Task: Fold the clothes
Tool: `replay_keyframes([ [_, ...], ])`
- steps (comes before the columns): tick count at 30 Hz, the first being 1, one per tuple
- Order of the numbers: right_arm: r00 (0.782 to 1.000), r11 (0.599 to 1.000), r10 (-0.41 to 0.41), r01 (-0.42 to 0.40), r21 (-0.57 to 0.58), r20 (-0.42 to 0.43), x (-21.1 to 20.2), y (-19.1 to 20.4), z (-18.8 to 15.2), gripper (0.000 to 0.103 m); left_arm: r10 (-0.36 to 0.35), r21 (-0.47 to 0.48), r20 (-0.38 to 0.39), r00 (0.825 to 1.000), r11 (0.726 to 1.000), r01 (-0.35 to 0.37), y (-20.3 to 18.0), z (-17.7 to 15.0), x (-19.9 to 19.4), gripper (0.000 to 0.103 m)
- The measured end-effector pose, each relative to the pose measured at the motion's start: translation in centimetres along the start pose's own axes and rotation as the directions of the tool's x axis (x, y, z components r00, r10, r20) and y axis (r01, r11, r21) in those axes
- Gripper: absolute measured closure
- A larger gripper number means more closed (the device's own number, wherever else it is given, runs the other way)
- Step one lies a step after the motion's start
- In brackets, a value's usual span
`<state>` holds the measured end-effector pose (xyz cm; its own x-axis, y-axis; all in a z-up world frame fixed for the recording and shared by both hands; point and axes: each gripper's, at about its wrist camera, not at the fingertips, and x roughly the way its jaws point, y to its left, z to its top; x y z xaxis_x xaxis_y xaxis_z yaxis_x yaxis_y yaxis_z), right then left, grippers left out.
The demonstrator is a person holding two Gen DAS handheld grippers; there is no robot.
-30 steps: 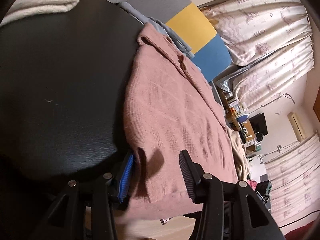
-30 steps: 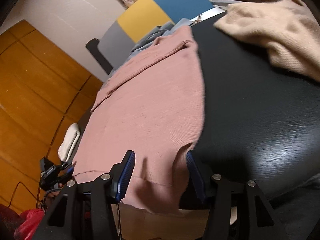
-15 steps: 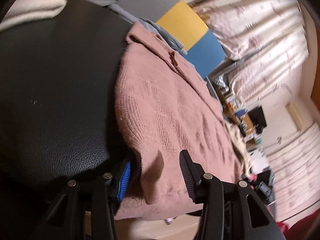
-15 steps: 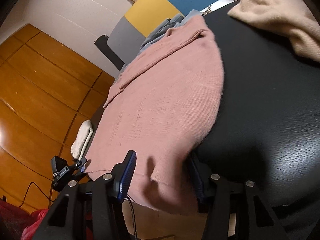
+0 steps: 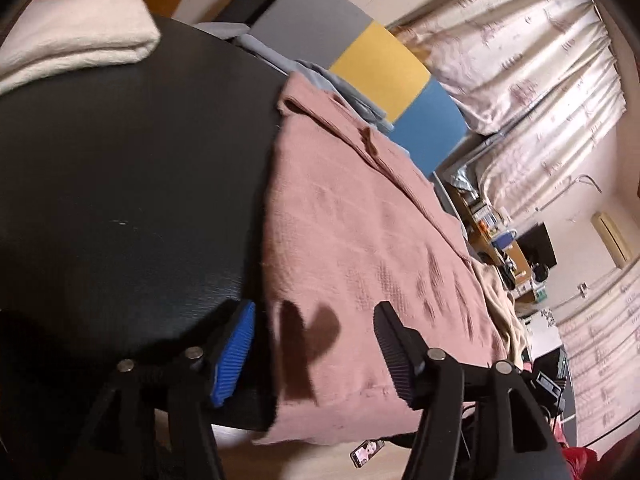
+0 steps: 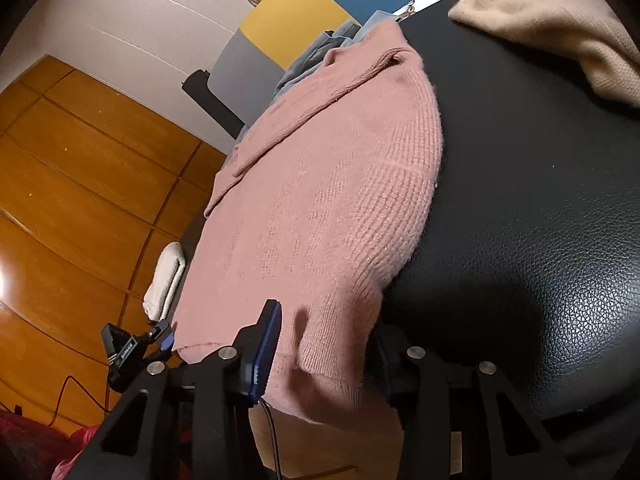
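My dusty-pink waffle-knit sweater (image 5: 360, 248) lies spread flat along the black leather-grained table top (image 5: 120, 184), its hem hanging a little over the near edge and its collar end pointing away toward a grey, yellow and blue panelled chair back (image 5: 376, 68); a pale blue garment (image 5: 320, 76) shows bunched just past the collar.

My left gripper (image 5: 314, 344) has just been opening and now stands wide; the sweater's near left hem corner sits between the blue ribbed pad (image 5: 236, 356) and the black one, but neither pad presses on it, so I hold nothing there.

My right gripper (image 6: 326, 350) has just been closing around the opposite hem corner (image 6: 332, 352); the knit bulges up between the two fingers and fills the gap, the blue-edged left finger (image 6: 266, 352) lies against the cloth, and the right finger is mostly hidden behind the fold, so I cannot say that the pinch is firm.

A folded white towel (image 5: 76, 40) rests at the far left of the table, well apart from the sweater; a crumpled beige knit garment (image 6: 560, 20) lies at the far right corner, also apart.
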<state>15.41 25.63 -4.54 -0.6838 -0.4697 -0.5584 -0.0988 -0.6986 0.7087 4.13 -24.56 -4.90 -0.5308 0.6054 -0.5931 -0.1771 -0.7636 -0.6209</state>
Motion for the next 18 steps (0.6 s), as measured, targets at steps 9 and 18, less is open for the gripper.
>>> replay_keyframes([
  [9,0.998,0.998,0.058,-0.057,0.033,-0.006,0.8,-0.3,0.5,0.059,-0.028,0.066,-0.052,0.998,0.997,0.032,-1.9,-0.1,1.6,0.047],
  [18,0.996,0.996,-0.079,0.077,-0.046,-0.038,1.6,0.9,0.9,0.094,0.048,0.189,-0.059,0.997,0.981,-0.036,-2.9,-0.4,1.2,0.094],
])
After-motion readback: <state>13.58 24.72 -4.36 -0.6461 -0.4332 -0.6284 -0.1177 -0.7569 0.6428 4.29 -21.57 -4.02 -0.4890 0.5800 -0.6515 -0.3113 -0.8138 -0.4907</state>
